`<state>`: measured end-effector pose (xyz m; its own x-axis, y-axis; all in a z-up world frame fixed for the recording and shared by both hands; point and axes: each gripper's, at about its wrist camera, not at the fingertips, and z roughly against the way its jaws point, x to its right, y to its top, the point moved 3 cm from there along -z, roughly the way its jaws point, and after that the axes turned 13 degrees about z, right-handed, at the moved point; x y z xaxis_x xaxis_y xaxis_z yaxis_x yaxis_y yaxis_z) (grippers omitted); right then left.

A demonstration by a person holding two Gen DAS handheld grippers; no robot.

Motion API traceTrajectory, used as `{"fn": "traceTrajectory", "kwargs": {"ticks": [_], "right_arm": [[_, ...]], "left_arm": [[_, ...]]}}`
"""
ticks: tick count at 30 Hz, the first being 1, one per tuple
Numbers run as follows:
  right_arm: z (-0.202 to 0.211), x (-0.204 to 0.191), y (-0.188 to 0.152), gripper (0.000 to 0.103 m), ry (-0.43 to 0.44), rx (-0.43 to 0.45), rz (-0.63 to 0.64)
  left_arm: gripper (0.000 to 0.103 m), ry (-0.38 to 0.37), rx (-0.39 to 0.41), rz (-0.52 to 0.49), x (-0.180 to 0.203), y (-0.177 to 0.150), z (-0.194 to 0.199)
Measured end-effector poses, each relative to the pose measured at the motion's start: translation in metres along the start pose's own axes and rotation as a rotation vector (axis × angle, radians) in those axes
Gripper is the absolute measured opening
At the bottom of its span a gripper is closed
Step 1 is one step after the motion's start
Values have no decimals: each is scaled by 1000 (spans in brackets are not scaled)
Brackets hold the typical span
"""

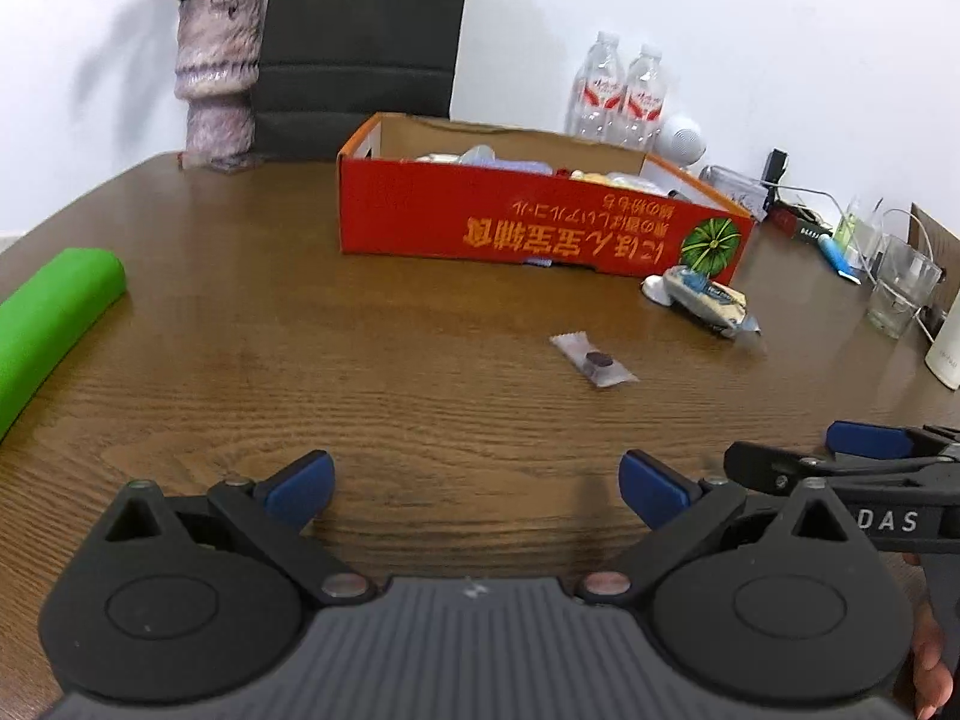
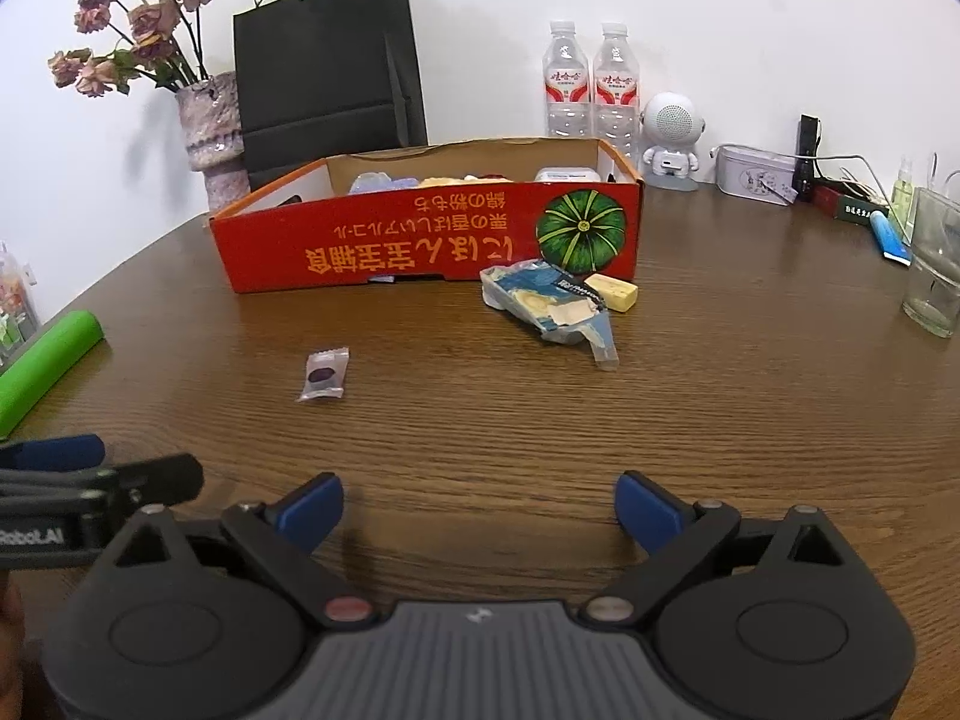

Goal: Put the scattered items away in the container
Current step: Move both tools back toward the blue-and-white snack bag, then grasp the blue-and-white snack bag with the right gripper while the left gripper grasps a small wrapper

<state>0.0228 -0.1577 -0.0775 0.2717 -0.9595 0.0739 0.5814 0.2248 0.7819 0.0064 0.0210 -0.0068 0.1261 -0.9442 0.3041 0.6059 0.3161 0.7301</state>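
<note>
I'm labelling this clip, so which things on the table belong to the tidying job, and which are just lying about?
Part of the job:
red box
small clear packet
blue and white wrapper
yellow block
left gripper and right gripper, both open

Just lying about:
vase of flowers
black bag
two water bottles
white robot figure
glass
green roll

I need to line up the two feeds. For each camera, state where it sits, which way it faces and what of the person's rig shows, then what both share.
Left wrist: sits on the left gripper, low over the wooden table, facing the red box; its own open fingers show, and the right gripper at the right edge.
Right wrist: sits on the right gripper, facing the same box; its own open fingers show, and the left gripper at the left edge.
Shared: the box, small clear packet, blue-and-yellow wrapper, water bottles, vase.
</note>
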Motion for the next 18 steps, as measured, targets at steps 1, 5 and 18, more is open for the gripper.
{"fn": "traceTrajectory", "kwargs": {"ticks": [1,5,18], "right_arm": [[0,1,0,98,4,2,-5],[12,13,15,82,23,30,12],[-85,46,74,38,32,-57,123]], "left_arm": [[103,-18,-1,12,-2,1,1],[103,-68,-16,83,-8,15,-2],[34,-64,-110,-227,76,41,-74]]}}
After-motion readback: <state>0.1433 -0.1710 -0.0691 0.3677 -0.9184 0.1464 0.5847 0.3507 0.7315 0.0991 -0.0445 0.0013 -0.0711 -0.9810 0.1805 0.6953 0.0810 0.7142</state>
